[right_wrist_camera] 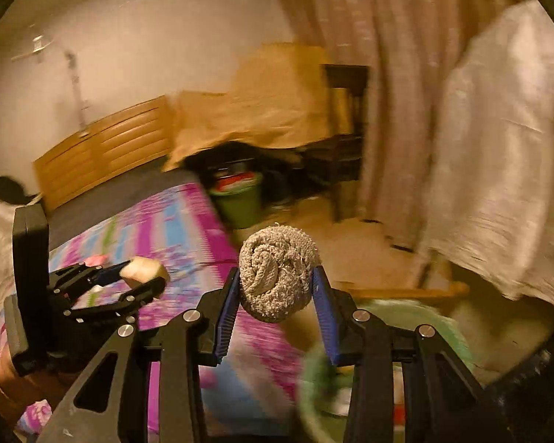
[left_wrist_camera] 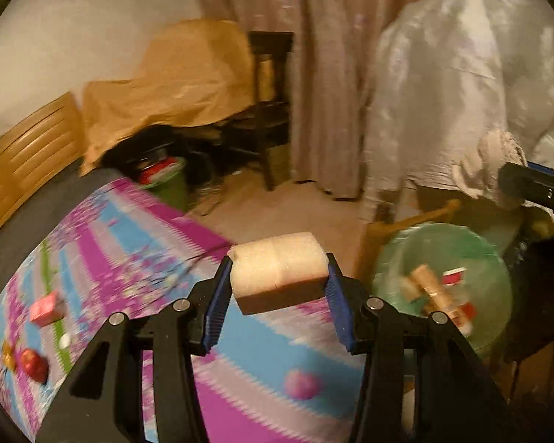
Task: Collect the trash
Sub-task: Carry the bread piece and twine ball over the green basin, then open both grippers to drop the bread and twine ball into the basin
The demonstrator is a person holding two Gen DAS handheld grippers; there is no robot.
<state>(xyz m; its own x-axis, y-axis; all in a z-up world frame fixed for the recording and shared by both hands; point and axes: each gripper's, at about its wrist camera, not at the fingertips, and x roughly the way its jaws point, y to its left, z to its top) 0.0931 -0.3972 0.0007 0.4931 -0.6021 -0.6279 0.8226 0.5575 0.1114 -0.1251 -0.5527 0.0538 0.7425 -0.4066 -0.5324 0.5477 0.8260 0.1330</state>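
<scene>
My left gripper (left_wrist_camera: 279, 277) is shut on a pale foam block (left_wrist_camera: 277, 265) and holds it above the purple and blue patterned bedspread (left_wrist_camera: 129, 240). My right gripper (right_wrist_camera: 277, 288) is shut on a rolled grey cloth (right_wrist_camera: 277, 273), held above the bed's edge. A bin lined with a green bag (left_wrist_camera: 443, 277) stands to the right of the bed and holds cardboard tubes and red packets. The right gripper with the cloth (left_wrist_camera: 495, 162) shows at the right of the left wrist view, above the bin. The left gripper with the foam block (right_wrist_camera: 144, 269) shows in the right wrist view.
On the bedspread lie a pink carton (left_wrist_camera: 48, 308), a red apple (left_wrist_camera: 35, 365), a small white item (left_wrist_camera: 65, 340) and a pink ball (left_wrist_camera: 301, 384). A green bucket (left_wrist_camera: 166, 181) stands beyond the bed. A dark chair (left_wrist_camera: 269, 110), curtains and a white-draped object (left_wrist_camera: 461, 92) stand behind.
</scene>
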